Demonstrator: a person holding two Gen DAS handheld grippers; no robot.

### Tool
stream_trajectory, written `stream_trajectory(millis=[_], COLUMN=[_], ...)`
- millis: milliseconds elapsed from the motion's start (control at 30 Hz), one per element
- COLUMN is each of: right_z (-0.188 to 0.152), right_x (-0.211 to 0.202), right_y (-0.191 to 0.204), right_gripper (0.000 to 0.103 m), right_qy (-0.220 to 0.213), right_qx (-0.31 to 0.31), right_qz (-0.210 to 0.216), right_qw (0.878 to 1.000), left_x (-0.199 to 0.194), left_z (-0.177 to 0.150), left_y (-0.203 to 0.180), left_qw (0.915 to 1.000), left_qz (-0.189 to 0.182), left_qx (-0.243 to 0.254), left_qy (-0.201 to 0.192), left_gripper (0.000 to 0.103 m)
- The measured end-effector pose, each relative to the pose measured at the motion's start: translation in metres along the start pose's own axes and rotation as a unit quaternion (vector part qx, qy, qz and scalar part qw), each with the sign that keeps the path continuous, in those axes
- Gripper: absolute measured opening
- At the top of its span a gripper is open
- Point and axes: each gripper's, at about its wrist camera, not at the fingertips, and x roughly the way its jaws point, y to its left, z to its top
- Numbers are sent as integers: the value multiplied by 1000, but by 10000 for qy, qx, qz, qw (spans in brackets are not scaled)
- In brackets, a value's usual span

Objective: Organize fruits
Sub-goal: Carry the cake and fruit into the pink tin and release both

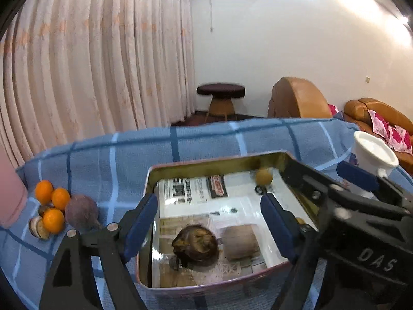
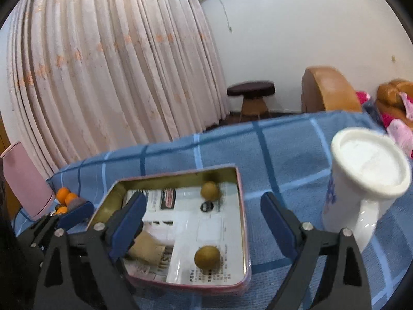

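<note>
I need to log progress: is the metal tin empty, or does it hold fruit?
Not empty: the tin holds two small brown fruits and a dark one.

Both wrist cameras look down close over the worktop (image 1: 180, 144) toward the curtain, sharing the tin tray (image 2: 242, 222)

blue checked cloth (image 1: 206, 142) under tin (image 1: 222, 156), fruit (image 1: 55, 206), cup (image 2: 361, 178)

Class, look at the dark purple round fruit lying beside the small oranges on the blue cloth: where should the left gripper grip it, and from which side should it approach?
Grip the purple fruit across its widest middle, coming down from above. It is round, so the middle is probably the steadiest hold. The oranges press against its left side and its stem points right, so a level approach looks crowded. The left gripper is open and hangs over the tin.
</note>
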Motion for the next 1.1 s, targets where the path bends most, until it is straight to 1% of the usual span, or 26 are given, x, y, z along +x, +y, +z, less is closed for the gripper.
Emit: stream_trajectory(millis=[67, 133, 267, 367, 467, 500, 667, 967, 1100], right_z=[1, 2, 4, 4, 3, 3, 0, -6, -9], right_x=[-6, -9, -15, -18, -21, -21, -23, -32, -31], right_y=[7, 11, 14, 12, 10, 9, 10, 16, 20], right_gripper=[93, 93, 99, 100, 100, 100, 100, 100, 100], right_qy=[-174, -274, -555, -743, -871, -893, -1004, -1083, -1033], right_qx=[-165, -254, -326, -281, -204, -184, -128, -137, -95], right_qz=[-113, -186, -356, -465, -558, -561, -598, -685, -722], right_qw=[9996, 9991, 9973, 9958, 9944, 9943, 9931, 9917, 9920], left_x=[-5, -9, -10, -10, -13, -14, -14, -19, -21], left_z=[1, 2, 5, 6, 3, 2, -5, -18, -22], left_y=[-4, -4, 12, 24, 32, 34, 45, 65, 75], left_qw=[9999, 9996, 9992, 9988, 9978, 9972, 9952, 9925, 9912], left_qz=[76, 190, 329, 389, 587, 692, 937, 1190, 1295], left_qx=[116, 128, -107, -261, -242, -207, -187, -224, -237], left_qy=[-86, -193, -181, -155, -185, -207, -200, -170, -144], left_gripper=[83, 83, 83, 83, 83, 83, 83, 83, 83])
